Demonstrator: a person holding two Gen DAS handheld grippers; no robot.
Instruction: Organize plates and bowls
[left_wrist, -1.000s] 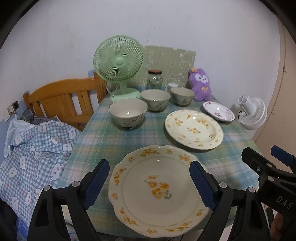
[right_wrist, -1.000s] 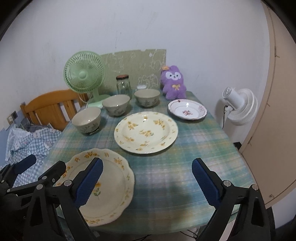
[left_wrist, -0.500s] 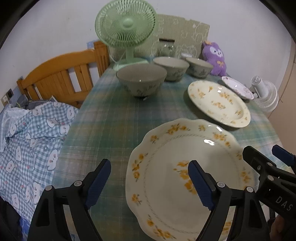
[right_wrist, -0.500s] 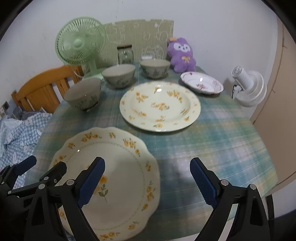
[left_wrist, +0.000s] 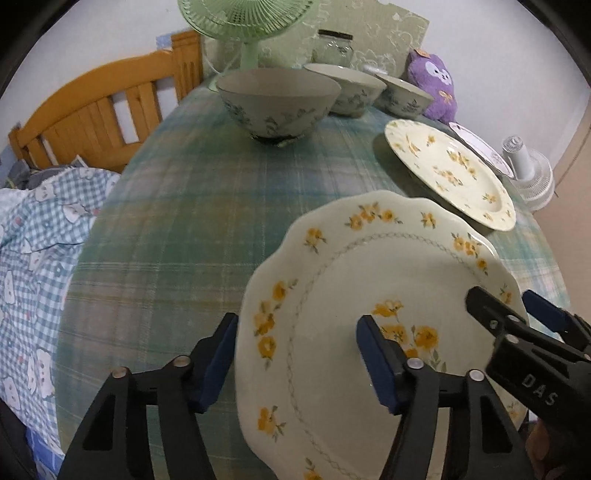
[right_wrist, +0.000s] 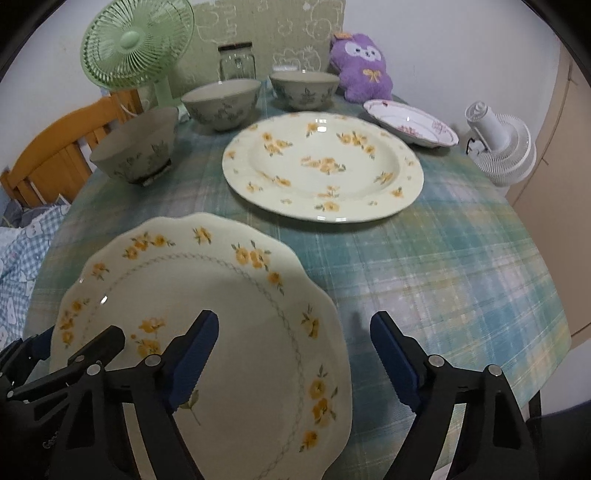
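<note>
Left gripper (left_wrist: 297, 363) straddles the left rim of the scalloped plate (left_wrist: 369, 288), which lies flat at the near edge of the table (left_wrist: 192, 221); jaws closing, pads not yet pressing — nothing gripped. Right gripper (right_wrist: 293, 354) straddles the plate's right rim likewise; jaws closing, no contact seen. Beyond stand three bowls (right_wrist: 135, 149), a round plate (right_wrist: 321, 166) and a small pink-flowered plate (right_wrist: 410, 122). Advice: seat each rim fully between the pads before lifting; close both sides evenly — a shallow pinch may slip.
</note>
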